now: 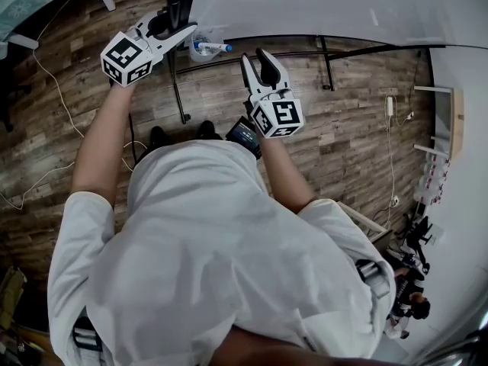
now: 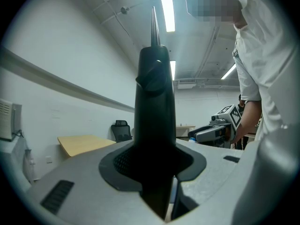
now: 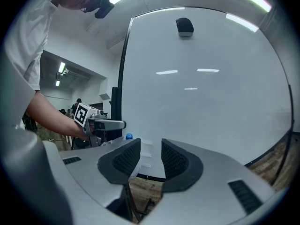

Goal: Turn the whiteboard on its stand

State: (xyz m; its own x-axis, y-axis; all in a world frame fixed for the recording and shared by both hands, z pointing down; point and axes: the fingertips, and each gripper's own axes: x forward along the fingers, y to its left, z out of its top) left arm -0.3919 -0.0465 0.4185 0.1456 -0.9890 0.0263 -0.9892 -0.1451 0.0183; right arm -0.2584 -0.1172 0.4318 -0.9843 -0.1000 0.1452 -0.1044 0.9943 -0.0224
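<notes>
Glossy white whiteboard point(image 1: 320, 6), thin black frame. Black upright stand post point(image 2: 154, 116). Left gripper point(image 1: 183, 27) and right gripper point(image 1: 258, 58): light grey bodies, black ribbed jaws, white cubes with black square markers. Brown wood-plank floor point(image 1: 358, 113). White shirt point(image 1: 213, 242). Blue-capped marker point(image 1: 217, 47).

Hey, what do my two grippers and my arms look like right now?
The left gripper and right gripper each have a light grey body, black ribbed pads and a white cube with black square markers. You wear short white sleeves.
</notes>
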